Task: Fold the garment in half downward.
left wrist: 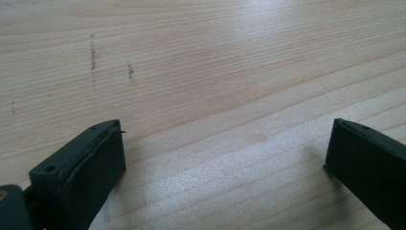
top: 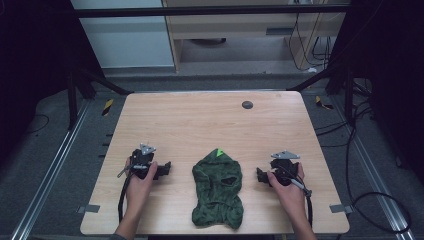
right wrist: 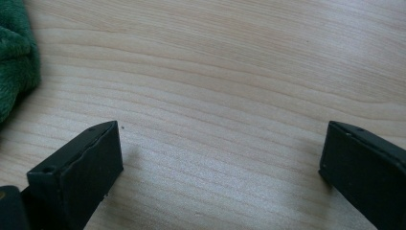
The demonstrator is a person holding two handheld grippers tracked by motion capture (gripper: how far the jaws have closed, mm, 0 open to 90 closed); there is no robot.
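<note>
Wooden table (top: 200, 120), green fleece garment (top: 218, 190) with bright tag, left gripper (left wrist: 225, 153) wide, right gripper (right wrist: 220, 153) wide

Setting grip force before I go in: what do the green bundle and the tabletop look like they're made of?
The green bundle looks like soft fleece or plush fabric: fuzzy matte pile in the right gripper view, and crumpled folds from above. The tabletop looks like pale wood or wood-look laminate: long straight grain lines with a smooth, faintly shiny finish. Which of the two I cannot tell. Both claws are open over bare table.
</note>
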